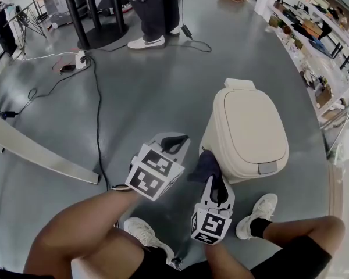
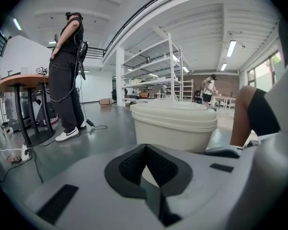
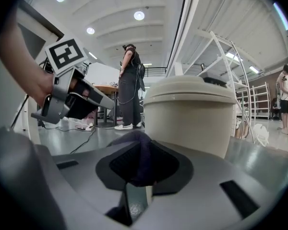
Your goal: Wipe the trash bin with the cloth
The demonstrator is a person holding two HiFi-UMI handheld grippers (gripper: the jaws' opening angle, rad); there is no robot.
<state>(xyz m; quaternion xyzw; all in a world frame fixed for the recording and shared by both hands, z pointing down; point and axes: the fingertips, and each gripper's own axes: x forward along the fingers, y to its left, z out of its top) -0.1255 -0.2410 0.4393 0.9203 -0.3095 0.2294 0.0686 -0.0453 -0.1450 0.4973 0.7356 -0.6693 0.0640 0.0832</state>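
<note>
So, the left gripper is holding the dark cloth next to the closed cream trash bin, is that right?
Not quite: the right gripper holds the dark cloth, as the right gripper view shows; the left gripper is shut on nothing. The rest stands: the cream trash bin beside it is closed.

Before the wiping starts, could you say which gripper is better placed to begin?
Right: the right gripper is shut on the cloth beside the trash bin; the left gripper is shut, empty.

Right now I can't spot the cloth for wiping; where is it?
The dark cloth is pinched in the right gripper, low in the head view's centre, just left of the trash bin.
</note>
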